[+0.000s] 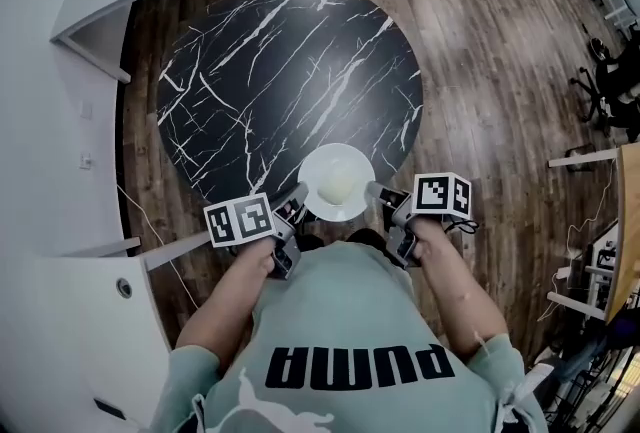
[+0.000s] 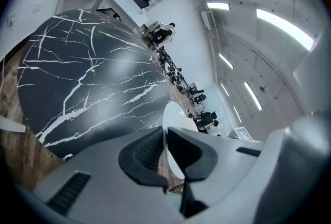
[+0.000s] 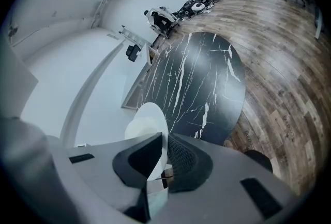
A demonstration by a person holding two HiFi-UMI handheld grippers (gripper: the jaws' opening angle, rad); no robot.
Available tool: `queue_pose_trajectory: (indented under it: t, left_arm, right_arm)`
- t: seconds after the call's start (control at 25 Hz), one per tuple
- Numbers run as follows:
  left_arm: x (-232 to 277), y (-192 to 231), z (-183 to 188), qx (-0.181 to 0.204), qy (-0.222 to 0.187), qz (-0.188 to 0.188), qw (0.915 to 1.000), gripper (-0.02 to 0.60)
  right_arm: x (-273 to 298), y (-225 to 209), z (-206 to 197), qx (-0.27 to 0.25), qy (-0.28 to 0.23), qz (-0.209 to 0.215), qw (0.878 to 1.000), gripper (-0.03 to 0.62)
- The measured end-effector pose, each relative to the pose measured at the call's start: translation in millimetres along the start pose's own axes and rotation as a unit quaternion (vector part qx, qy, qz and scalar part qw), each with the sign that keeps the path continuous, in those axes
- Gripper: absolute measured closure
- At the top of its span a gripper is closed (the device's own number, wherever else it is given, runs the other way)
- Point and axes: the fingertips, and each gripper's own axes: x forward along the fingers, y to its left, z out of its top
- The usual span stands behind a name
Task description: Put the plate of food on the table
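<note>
As the left gripper and right gripper pinch opposite rims of the plate, its pale food is unidentifiable. Whether the plate touches the table is unclear.

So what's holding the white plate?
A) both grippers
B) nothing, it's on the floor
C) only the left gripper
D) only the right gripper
A: the left gripper pinches one edge of the plate and the right gripper pinches the opposite edge.

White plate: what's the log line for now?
round white plate with pale food | left gripper, right gripper shut on opposite rims | over black marble table's near edge
</note>
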Motion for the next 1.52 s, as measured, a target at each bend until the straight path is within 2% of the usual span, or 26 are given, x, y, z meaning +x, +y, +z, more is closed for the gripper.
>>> queue_pose_trajectory:
  t: [0.44, 0.96, 1.52]
  left_arm:
    - [16.5, 32.7, 11.2, 0.017, 0.002, 0.031, 0.9994, 0.545]
    - [70.7, 75.3, 29.6, -0.022, -0.008, 0.058, 0.998, 0.546]
    - [109.1, 104.8, 45.6, -0.017, -0.008, 0.084, 0.9963, 0.545]
  right_arm:
    - [31.2, -10.5, 11.4, -0.001, 0.007, -0.005, 1.0, 0.559]
    - [81.9, -58.2, 49.8, 0.014, 0.032, -0.013, 0.999, 0.557]
    - [116.3, -86.8, 80.2, 0.003, 0.036, -0.034, 0.999, 0.557]
